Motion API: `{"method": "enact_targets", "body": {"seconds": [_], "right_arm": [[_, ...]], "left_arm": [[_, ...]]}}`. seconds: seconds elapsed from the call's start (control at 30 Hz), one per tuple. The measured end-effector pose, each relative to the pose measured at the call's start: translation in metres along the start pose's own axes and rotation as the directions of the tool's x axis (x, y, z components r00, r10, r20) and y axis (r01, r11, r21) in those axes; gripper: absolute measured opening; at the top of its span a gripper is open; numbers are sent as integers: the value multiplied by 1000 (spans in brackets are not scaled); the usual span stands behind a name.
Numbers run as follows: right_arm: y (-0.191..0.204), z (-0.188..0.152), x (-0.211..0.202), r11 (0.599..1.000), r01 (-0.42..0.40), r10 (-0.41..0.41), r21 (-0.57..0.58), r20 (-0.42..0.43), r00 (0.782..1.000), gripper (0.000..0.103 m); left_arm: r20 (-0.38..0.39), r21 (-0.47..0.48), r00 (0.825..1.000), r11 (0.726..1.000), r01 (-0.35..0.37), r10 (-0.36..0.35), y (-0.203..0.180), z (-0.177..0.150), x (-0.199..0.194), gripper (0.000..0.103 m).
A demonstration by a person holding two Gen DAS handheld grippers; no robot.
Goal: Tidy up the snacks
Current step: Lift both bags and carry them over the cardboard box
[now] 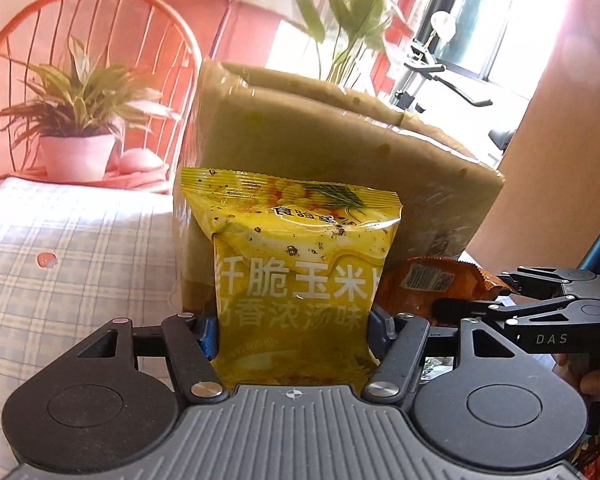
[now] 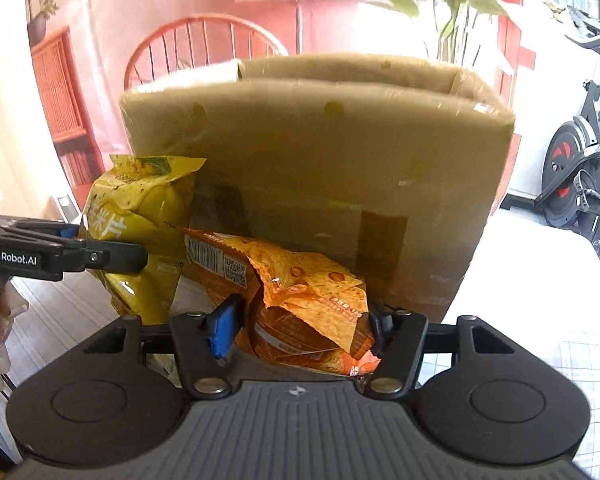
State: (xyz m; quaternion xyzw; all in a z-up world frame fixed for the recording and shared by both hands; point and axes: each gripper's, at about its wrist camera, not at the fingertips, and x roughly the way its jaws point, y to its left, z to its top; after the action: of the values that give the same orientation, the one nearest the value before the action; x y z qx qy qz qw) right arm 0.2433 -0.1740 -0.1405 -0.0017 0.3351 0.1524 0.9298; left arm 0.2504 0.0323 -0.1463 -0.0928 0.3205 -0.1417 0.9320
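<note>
- The left gripper (image 1: 292, 330) clamps the yellow snack bag (image 1: 296, 252) upright before the cardboard box (image 1: 300, 128).
- The right gripper (image 2: 300, 326) grips the orange chip bag (image 2: 308, 304) — its far pad seems pressed in.

Left wrist view: we look forward and downward along the left gripper (image 1: 292, 328), close on the cardboard box (image 1: 300, 140); right wrist view: likewise along the right gripper (image 2: 300, 330); both share box, yellow packet (image 1: 296, 264) and orange packet (image 2: 312, 312).

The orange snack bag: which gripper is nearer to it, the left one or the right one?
Right. The right gripper is closed on the orange snack bag. The left gripper grips the yellow snack bag, beside the orange one, in front of the cardboard box.
</note>
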Motion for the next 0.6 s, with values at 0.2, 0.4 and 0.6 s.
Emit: {"method": "enact_targets", "body": {"seconds": [0.2,0.4,0.6], "right_arm": [[1,1,-19,1000,-8,7,18,62,998,63],[4,10,-40,999,-4,-1,37,128,992,63],[10,20,-58,999,-5,-4,47,186,983,63]], "left_arm": [[44,24,999,1000,-4,2,-5,3,-23,69],[102,40,995,999,-12,8,-14,8,-44,69],[135,59,991,998,-6,-2,-19,19,-60,69]]}}
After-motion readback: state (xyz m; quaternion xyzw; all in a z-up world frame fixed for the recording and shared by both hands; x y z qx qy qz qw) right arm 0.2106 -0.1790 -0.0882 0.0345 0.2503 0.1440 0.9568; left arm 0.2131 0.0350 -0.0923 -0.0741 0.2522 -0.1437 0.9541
